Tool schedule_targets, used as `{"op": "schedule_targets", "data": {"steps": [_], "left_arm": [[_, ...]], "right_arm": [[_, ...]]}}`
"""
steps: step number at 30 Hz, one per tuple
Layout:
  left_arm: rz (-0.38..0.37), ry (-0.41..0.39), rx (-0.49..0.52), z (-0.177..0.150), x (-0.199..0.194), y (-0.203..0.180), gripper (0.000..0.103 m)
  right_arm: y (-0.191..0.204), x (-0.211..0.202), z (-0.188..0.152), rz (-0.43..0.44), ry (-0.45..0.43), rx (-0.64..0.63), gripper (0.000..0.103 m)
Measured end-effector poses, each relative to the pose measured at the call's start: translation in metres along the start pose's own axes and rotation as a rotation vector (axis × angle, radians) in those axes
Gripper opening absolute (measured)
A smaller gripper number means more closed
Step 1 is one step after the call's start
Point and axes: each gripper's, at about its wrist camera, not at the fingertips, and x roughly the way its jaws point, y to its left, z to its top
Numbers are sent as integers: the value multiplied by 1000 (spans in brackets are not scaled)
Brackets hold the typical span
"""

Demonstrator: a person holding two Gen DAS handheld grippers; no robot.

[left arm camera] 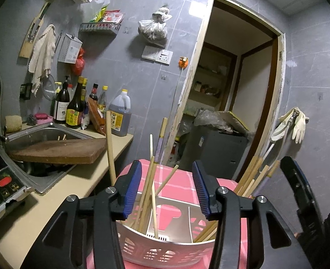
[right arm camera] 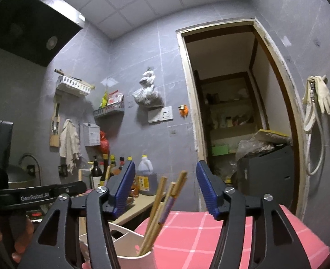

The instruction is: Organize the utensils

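A: Since the chopsticks (left arm camera: 150, 188) already stand loose in the white utensil caddy (left arm camera: 165, 250), which sits on the pink checked cloth (left arm camera: 183, 186) just off the counter (left arm camera: 30, 215) end, what is left to do here?

B: Let go cleanly, I would say. The left hand-held gripper (left arm camera: 167, 190) has its blue pads parted either side of the left bundle, and none of them press on a stick.

A: And the right one?

B: The right hand-held gripper (right arm camera: 166, 190) is likewise parted, with the second bundle of chopsticks (right arm camera: 162, 204) leaning free between its pads in the caddy's right compartment.

A: So lift away?

B: Straight up along the sticks, I judge, without swinging sideways. The leaning tips could catch a pad and spill. Two more sticks lie in the sink (left arm camera: 50, 134) behind the cutting board (left arm camera: 59, 150).
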Motion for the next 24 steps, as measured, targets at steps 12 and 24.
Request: {"op": "schedule_targets", "data": {"steps": [12,24], "left_arm": [[-8,-4,29,-6,-23,-22,69],[4,19,71,-34,-59,-52,87]], "right_arm": [[-31,-37,17,-75,112,16,78],[-51,-101,25,-100,219,50,99]]}}
